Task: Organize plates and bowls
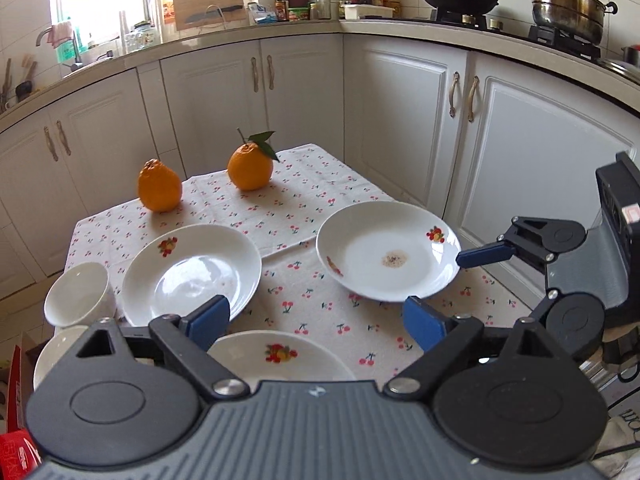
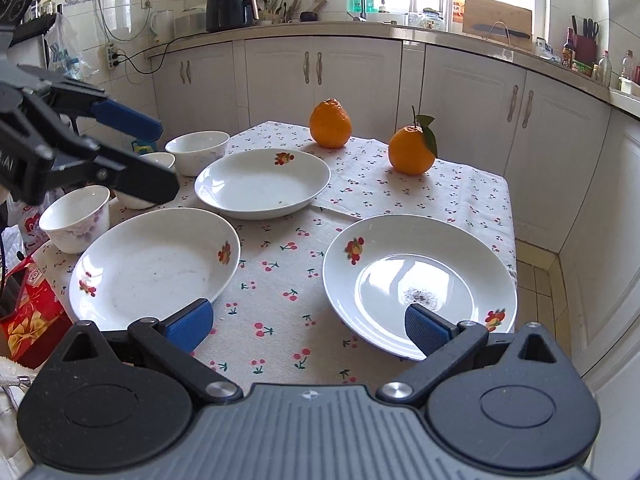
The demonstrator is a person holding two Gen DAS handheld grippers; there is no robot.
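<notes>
Cloth-covered table [image 2: 472, 200]; three plates, the crumbed plate [image 2: 420, 280] lying directly ahead of the right gripper [image 2: 310, 326], whose gaping, empty jaws have one pad above its rim, left gripper [image 1: 316, 320] likewise agape and farther; three bowls [image 2: 76, 216] beyond; two oranges [image 2: 331, 124].

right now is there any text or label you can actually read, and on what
None reads whole.
Red carton beside the table: print too blurred.
Sauce bottle on the counter: label too small.
Left gripper: white letters on its body, cut off.
Plastic bag: blue print, illegible.
</notes>
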